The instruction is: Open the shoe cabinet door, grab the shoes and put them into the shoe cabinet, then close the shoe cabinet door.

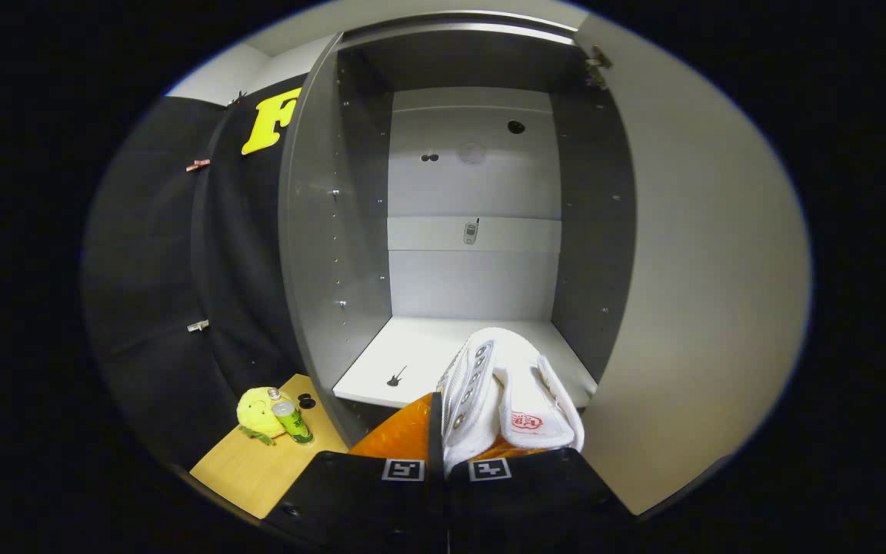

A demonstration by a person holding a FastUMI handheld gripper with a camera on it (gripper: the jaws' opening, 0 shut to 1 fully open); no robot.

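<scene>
Tongs [447,454] seen closed on white shoe [501,392], orange fingers [397,438] pressed at its sides; shoe held upright at front edge of cabinet [335,231] bottom shelf [420,354]; door [704,269] swung fully open at right; yellow plush toy [258,412] and green can [291,419] set together on desk [258,465], left of cabinet.

The white shoe [508,392] carries a small red logo on its tongue, too blurred to read.
</scene>
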